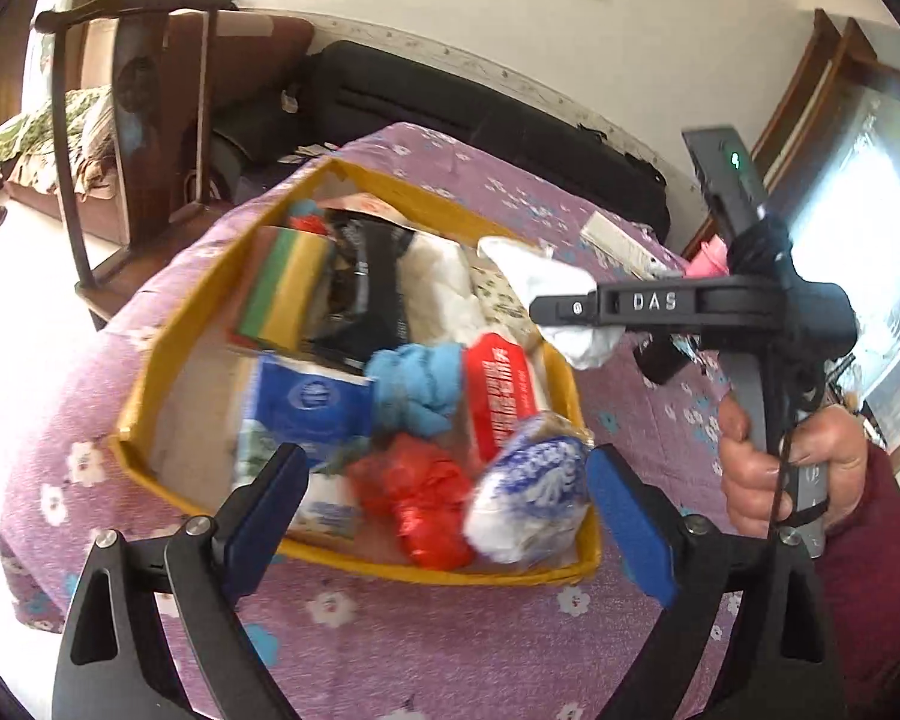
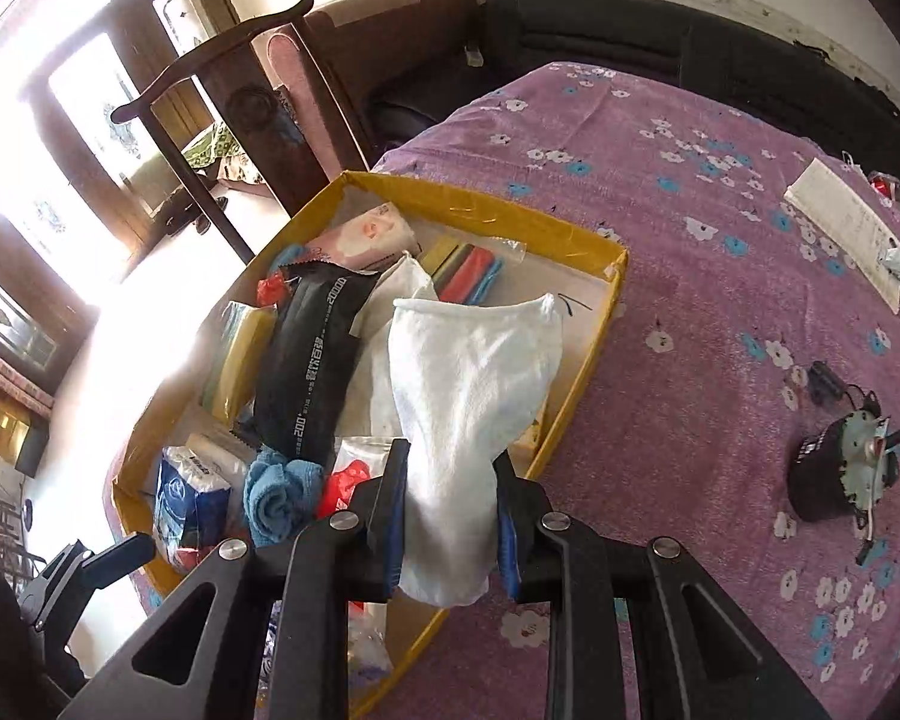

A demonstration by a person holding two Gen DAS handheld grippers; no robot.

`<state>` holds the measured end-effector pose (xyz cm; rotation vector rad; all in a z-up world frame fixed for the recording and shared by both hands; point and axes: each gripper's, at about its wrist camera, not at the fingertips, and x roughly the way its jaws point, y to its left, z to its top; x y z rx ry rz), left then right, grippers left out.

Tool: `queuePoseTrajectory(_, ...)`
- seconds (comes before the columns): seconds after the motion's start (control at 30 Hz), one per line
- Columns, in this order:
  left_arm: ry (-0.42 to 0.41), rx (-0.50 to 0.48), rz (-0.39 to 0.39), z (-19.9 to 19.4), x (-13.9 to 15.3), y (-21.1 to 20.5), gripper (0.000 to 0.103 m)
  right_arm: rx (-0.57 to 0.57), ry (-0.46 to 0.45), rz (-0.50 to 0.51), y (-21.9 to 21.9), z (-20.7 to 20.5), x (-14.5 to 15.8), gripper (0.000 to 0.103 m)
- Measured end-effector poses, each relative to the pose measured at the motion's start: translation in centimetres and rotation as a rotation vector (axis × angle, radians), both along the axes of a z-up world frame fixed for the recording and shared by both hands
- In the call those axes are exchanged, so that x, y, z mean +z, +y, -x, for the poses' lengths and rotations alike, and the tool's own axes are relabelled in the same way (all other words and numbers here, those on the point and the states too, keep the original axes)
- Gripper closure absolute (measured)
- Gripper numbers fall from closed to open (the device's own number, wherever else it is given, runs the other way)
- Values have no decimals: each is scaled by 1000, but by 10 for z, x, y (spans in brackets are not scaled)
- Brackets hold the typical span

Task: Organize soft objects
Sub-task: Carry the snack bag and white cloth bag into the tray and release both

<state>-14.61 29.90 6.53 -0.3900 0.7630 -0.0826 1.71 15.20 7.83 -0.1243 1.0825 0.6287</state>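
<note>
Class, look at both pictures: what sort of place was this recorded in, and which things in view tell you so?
Most likely a room in a home, perhaps a living room. A dark sofa runs along the wall, a carved wooden chair stands nearby, and the table wears a purple flowered cloth with a yellow box of household soft goods.

You see two hand-held grippers, the left hand-held gripper [image 1: 444, 510] and the right hand-held gripper [image 2: 450, 516]. One yellow-rimmed box [image 2: 480, 204] stands on one floral tabletop [image 2: 690, 300]. Count one white towel [image 2: 468, 384], one blue rolled cloth [image 2: 279, 495], one black packet [image 2: 312, 360], one blue tissue pack [image 2: 189, 498] and, at three o'clock, one small black motor [image 2: 840, 474].
</note>
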Motion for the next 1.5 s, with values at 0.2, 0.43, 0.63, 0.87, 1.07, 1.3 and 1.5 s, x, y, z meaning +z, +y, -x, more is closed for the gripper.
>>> queuePoseTrajectory(0.2,7,40,47,4,-8,23,9,14,11,32,18,3,-11,76)
queuePoseTrajectory(0.43,-16,84,86,12,-9,44,9,21,-64,-3,19,24,15,76)
queuePoseTrajectory(0.63,-47,119,102,22,-5,57,9,97,-41,-64,34,39,21,76)
queuePoseTrajectory(0.87,-72,192,97,40,2,77,9,277,68,-182,89,67,19,75)
queuePoseTrajectory(1.07,-50,245,83,51,0,92,9,274,54,-130,130,70,0,76)
queuePoseTrajectory(1.3,-33,254,92,55,-8,96,9,237,-84,7,144,72,-20,67)
queuePoseTrajectory(1.5,-40,253,50,55,1,85,9,179,-114,-51,114,61,1,46)
